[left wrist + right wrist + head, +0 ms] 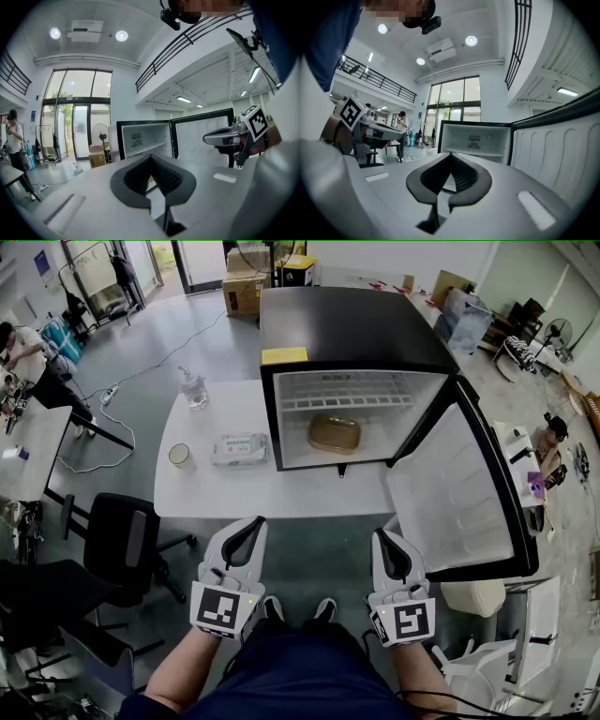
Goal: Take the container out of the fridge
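A small black fridge (356,334) stands on the white table (206,493) with its door (459,493) swung open to the right. Inside, on the fridge floor under a wire shelf, lies a flat golden-brown container (335,433). My left gripper (253,523) and right gripper (386,538) are held close to my body, in front of the table's near edge and well short of the fridge. Both are shut with nothing between their jaws. The fridge (143,140) shows ahead in the left gripper view and the fridge (476,140) also in the right gripper view.
On the table left of the fridge lie a pack of wipes (239,448), a paper cup (180,456) and a clear bottle (193,388). A black office chair (127,540) stands at my left. People sit at desks at the far left and right. The open door juts out toward my right side.
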Tool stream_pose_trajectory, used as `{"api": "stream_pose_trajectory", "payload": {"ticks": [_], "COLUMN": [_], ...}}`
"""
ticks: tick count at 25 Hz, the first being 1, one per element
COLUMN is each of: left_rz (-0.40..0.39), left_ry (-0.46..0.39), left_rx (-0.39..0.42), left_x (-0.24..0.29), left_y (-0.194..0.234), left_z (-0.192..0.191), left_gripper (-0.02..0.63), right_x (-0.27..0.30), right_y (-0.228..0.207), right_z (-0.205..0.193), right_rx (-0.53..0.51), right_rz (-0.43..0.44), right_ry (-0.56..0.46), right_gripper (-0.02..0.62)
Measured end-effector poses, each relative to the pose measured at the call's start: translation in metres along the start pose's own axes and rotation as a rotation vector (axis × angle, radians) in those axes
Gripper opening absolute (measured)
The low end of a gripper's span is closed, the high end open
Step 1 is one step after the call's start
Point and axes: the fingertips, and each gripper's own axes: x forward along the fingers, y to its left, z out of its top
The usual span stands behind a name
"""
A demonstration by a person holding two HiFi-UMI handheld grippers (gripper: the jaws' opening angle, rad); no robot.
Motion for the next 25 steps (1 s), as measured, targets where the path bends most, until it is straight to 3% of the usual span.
{"api": "stream_pose_trajectory", "payload": {"ticks": [5, 9, 13, 17, 21, 25], "left_rz": [0.014, 0.022, 0.038, 0.018, 0.015, -0.025], "left_ry": [-0.022, 0.028, 0.051, 0.053, 0.067, 0.114], "left_rx": [-0.016, -0.133, -0.131, -0.232, -0.325, -0.461], "left_x": [0.026, 0.054, 0.078, 0.096, 0.118, 0.144], "left_y": [0.001, 0.003, -0.008, -0.017, -0.021, -0.022], "left_z": [-0.007, -0.021, -0.028, -0.031, -0.041, -0.061], "left_gripper": [0.002, 0.002, 0.003, 0.010, 0.058, 0.064], "right_x": [-0.005, -0.006, -0.004, 0.004, 0.016, 0.031], "right_y": [-0.019, -0.032, -0.042, -0.051, -0.062, -0.066], "right_z": [-0.008, -0.016, -0.023, -0.028, -0.042, -0.054], "right_rx": [0.039, 0.052, 0.057, 0.062, 0.086, 0.110], "right_rz": [0.005, 0.031, 0.067, 0.056, 0.047, 0.036], "right_ry": [0.000, 0.007, 0.013, 0.020, 0.047, 0.074], "right_gripper": [0.006, 0.006, 0.006, 0.006, 0.006, 0.006]}}
